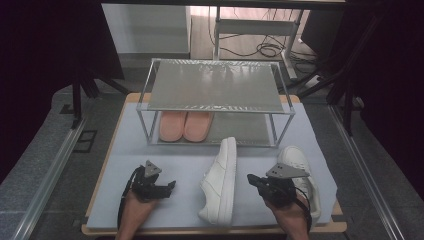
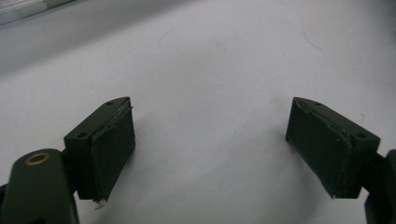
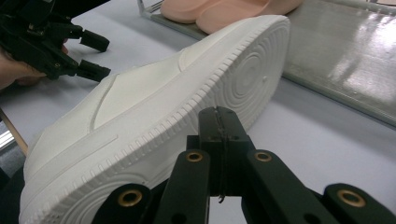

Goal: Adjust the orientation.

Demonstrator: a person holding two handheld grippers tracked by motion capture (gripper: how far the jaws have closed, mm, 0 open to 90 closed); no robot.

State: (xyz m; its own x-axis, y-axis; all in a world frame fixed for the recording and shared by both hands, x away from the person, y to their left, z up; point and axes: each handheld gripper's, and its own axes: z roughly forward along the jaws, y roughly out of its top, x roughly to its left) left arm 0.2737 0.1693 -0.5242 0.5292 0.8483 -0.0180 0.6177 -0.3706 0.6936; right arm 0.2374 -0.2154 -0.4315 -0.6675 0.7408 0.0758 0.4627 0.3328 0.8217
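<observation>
A white sneaker (image 1: 220, 182) lies on its side in the middle of the pale mat (image 1: 180, 155), its ribbed sole (image 3: 187, 121) turned to the right. A second white sneaker (image 1: 296, 161) stands upright at the right, partly hidden behind my right hand. My right gripper (image 1: 251, 179) is shut with nothing in it, and in the right gripper view its tips (image 3: 218, 113) sit just short of the sole. My left gripper (image 1: 171, 187) rests left of the lying sneaker, pointing at it, jaws wide open over bare mat (image 2: 210, 140).
A metal two-shelf rack (image 1: 215, 107) stands at the back of the table. A pair of pink slippers (image 1: 185, 126) sits on the left half of its lower shelf (image 3: 345, 60). The table's wooden edge (image 1: 215, 231) runs along the front.
</observation>
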